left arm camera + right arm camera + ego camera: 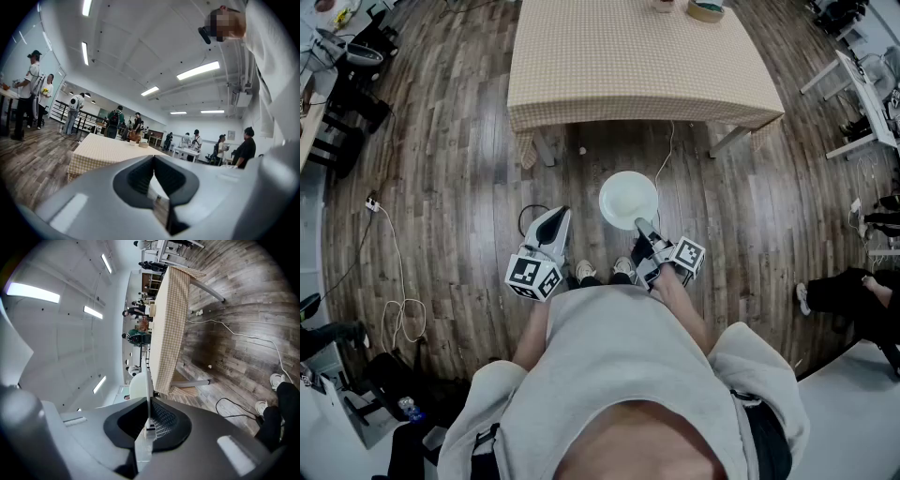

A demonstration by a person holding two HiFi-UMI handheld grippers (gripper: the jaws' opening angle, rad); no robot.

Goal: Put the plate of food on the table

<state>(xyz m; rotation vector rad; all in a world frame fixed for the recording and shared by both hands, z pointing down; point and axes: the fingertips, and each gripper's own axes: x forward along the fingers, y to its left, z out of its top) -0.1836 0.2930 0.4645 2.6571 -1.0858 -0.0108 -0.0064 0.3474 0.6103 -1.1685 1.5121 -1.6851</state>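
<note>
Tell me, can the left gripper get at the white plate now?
Probably yes: only bare floor lies between the left gripper and the plate, which the right gripper holds by its rim. First its shut jaws must open.

The plate (625, 193) is plain white, and the table (581, 66) has a beige cloth with a fine checked pattern. The floor (450, 169) is dark brown wood with grey streaks in the planks, and my top (619, 375) is pale grey. My left gripper (553, 217) is white with black inside, my right gripper (643, 226) is grey, and each cube has black-and-white square markers.
</note>
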